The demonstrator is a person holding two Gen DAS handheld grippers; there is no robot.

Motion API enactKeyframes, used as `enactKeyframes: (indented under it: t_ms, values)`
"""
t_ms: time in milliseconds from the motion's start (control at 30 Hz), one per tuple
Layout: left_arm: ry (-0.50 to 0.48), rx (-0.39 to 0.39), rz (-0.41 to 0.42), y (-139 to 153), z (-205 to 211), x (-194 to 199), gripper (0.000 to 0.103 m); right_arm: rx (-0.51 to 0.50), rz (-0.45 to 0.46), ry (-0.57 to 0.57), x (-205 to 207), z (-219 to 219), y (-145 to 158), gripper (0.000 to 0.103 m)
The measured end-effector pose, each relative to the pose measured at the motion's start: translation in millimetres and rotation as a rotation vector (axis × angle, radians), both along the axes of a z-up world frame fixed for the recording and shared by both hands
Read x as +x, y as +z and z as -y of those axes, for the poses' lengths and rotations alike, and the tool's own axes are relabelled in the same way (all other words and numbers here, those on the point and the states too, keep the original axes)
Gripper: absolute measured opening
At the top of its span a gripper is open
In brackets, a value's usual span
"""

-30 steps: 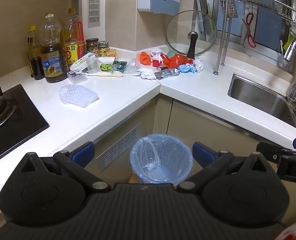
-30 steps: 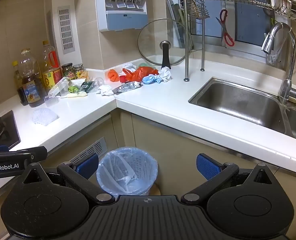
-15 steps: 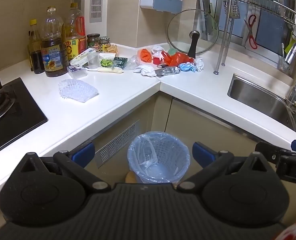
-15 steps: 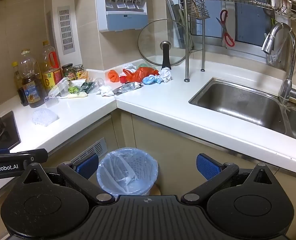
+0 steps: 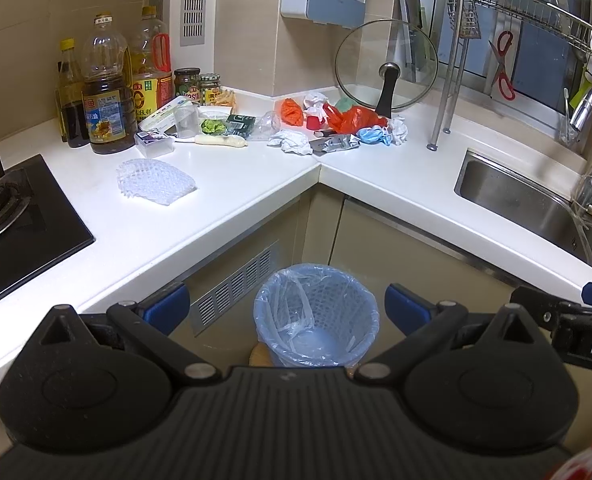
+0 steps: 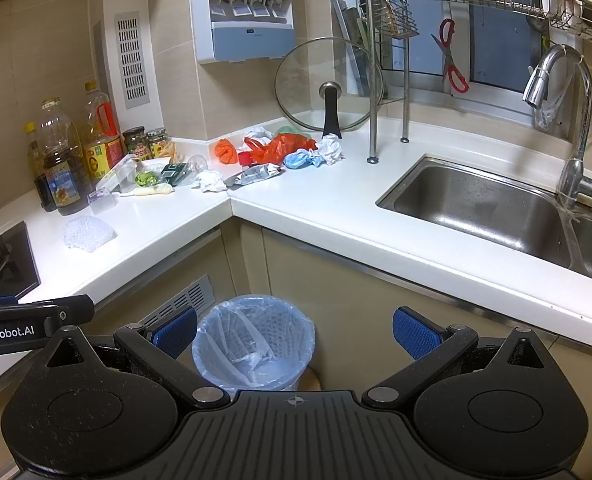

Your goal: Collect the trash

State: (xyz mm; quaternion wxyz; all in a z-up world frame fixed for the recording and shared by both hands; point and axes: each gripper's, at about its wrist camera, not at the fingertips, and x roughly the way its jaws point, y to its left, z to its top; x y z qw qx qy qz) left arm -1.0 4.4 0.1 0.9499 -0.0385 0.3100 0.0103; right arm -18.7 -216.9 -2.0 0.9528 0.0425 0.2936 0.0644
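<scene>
A pile of trash lies in the counter corner: a red plastic bag (image 5: 356, 118), crumpled white paper (image 5: 291, 141), a blue wad (image 5: 372, 135) and a silver wrapper (image 5: 336, 144). The red bag (image 6: 279, 146) also shows in the right wrist view. A white foam net (image 5: 153, 176) lies nearer the stove. A bin with a blue liner (image 5: 316, 312) stands on the floor below the corner. My left gripper (image 5: 285, 308) is open and empty above the bin. My right gripper (image 6: 293, 330) is open and empty, also above the bin (image 6: 253, 340).
Oil bottles (image 5: 105, 88) and jars stand at the back left beside the stove (image 5: 11, 216). A glass lid (image 5: 386, 66) leans on the wall behind the trash. The sink (image 6: 496, 208) and tap lie right, under a dish rack.
The left gripper has risen and moved a little forward toward the counter. The right gripper has hardly moved. Both stay open.
</scene>
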Motion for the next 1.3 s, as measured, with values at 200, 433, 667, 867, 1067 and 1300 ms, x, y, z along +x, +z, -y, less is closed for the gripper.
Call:
enactKeyframes:
  t_ms: [200, 433, 667, 867, 1067, 1300]
  values:
    - [-0.003, 0.0, -0.002, 0.2, 2.5, 0.7, 0.103, 0.001, -0.001, -0.001, -0.6, 3.5, 0.0, 0.103]
    - [-0.001, -0.003, -0.007, 0.9, 4.3, 2.6, 0.103, 0.004, -0.001, 0.0, -1.1, 4.4, -0.7, 0.103]
    - [0.0, -0.006, -0.005, 0.0, 4.0, 2.8, 0.103, 0.004, -0.002, 0.0, -0.6, 6.3, -0.8, 0.103]
    - [-0.001, -0.006, -0.005, -1.3, 4.3, 2.8, 0.103, 0.004, -0.002, -0.001, -1.1, 5.7, -1.1, 0.103]
    - [-0.001, -0.007, -0.006, -1.6, 4.0, 3.2, 0.103, 0.004, -0.002, 0.001, -0.7, 6.4, -1.7, 0.103]
    - [0.0, -0.009, -0.006, -1.7, 3.3, 3.3, 0.103, 0.005, -0.003, -0.001, 0.4, 5.4, -2.8, 0.103]
